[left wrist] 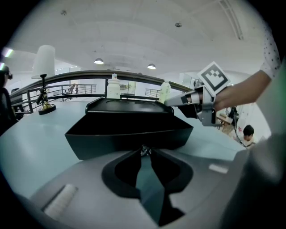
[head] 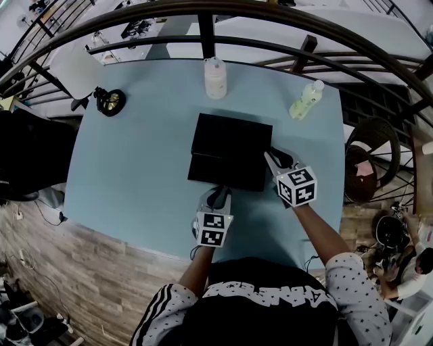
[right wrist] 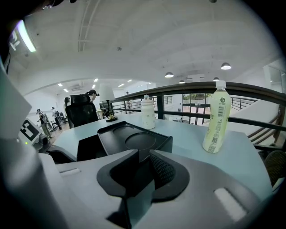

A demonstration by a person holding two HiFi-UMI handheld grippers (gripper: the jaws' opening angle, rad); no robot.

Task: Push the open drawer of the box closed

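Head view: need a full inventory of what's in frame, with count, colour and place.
table: 1, light blue, centre of frame
box: 1, black, mid-table
drawer: 1, black, pulled out of the box toward the person
white bottle: 1, white, upright at the table's far edge
yellow-green bottle: 1, pale yellow-green, far right of the table
lamp: 1, white shade on a dark base, far left corner
office chair: 1, black, left of the table
wicker chair: 1, dark, right of the table
railing: 1, dark, curved, beyond the table
left tool: 1, grey, in front of the drawer, jaws shut, empty
right tool: 1, grey, by the box's right side, jaws apart, empty
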